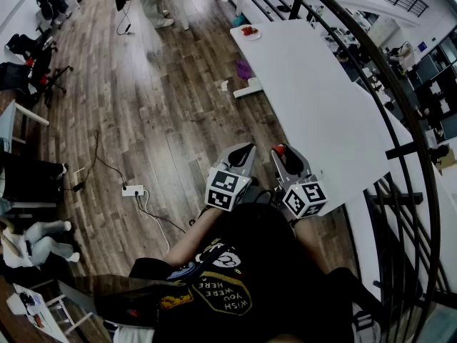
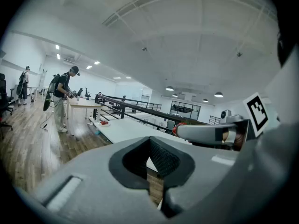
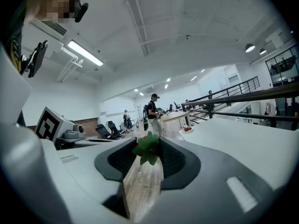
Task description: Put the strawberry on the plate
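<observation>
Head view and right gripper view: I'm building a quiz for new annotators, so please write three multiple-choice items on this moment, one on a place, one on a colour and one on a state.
1. Where is the small round white plate?
A. On the floor
B. At the far end of the long white table
C. On a chair

2. What colour are the leaves on the red strawberry?
A. Green
B. Yellow
C. Brown

3. What is the state of the right gripper?
A. Open with nothing in it
B. Shut with nothing in it
C. Shut on the strawberry

Answers:
1 B: the head view shows the plate on the table's far end.
2 A: the right gripper view shows green leaves.
3 C: the fingers hold the strawberry between them.
</observation>
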### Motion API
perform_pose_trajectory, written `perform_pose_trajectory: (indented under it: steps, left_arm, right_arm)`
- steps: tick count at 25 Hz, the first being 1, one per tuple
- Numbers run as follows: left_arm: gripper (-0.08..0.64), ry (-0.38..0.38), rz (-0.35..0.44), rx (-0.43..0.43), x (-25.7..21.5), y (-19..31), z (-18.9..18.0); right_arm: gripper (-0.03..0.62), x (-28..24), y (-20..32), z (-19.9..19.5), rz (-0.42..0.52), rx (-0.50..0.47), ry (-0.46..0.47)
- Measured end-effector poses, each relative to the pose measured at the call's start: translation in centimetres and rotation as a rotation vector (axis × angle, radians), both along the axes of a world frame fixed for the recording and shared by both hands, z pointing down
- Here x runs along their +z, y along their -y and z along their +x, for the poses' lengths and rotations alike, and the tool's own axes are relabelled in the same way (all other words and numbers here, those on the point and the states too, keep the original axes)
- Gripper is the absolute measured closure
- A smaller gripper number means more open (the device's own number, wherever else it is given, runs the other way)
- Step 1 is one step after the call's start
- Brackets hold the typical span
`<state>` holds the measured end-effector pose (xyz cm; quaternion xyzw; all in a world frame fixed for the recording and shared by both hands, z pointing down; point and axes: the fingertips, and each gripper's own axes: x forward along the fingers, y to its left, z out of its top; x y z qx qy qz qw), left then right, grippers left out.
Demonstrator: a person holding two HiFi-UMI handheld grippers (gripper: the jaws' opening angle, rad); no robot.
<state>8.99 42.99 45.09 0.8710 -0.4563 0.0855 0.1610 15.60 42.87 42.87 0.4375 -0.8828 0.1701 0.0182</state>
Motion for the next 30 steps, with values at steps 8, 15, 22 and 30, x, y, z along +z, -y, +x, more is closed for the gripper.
perform_pose_trajectory:
  steps: [8,15,22,30]
  left_arm:
    - [0.555,-0.003,0.000,-0.008,0.1,-0.4,-0.5]
    - [0.555,-0.023,-0.018,-0.029,0.8,0.2,-1.2]
    - [0.555,-0.029,-0.046,-0.028,1.6,1.3,-0.5]
    - [0.555,-0.017,-0.064,-0.037,0.1,5.3,1.0]
  right_arm:
    - [0.439,0.0,-0.3,-0.3,0.003,-0.002,0.005]
    - [0.437,0.4,0.4,-0.8,0.005,-0.012,0.026]
    - [0.437,1.0,1.0,-0.6,-0.017,-0.027,0.035]
    - [0.437,0.2,6.2,1.1,-0.052,-0.044,0.033]
